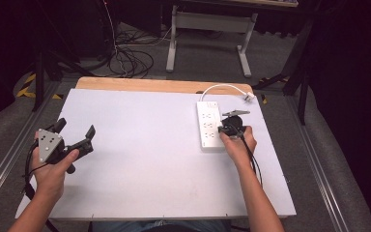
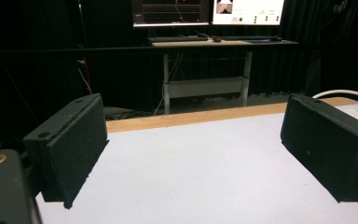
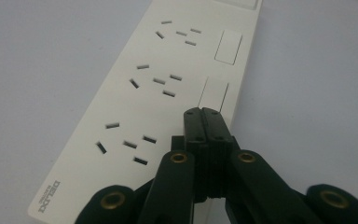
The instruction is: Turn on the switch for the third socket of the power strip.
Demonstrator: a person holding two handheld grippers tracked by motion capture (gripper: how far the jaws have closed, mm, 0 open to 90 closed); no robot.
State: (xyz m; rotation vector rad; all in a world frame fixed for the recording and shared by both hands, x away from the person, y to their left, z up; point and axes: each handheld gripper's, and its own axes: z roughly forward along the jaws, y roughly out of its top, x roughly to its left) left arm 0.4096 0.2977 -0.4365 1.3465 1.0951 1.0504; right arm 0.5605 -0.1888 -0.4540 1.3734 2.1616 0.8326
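Power strip lies at the right of the high view, toward the far edge of the white tabletop, its cord curling to the upper right. The right gripper has its fingers pressed together with nothing between them, tips poised over the rocker switch at the middle of the strip's row. Judging from this, the step is pressing that switch: push straight down on the rocker's raised end, keeping the tips off the sockets. The left gripper, fingers wide and empty, idles at left.
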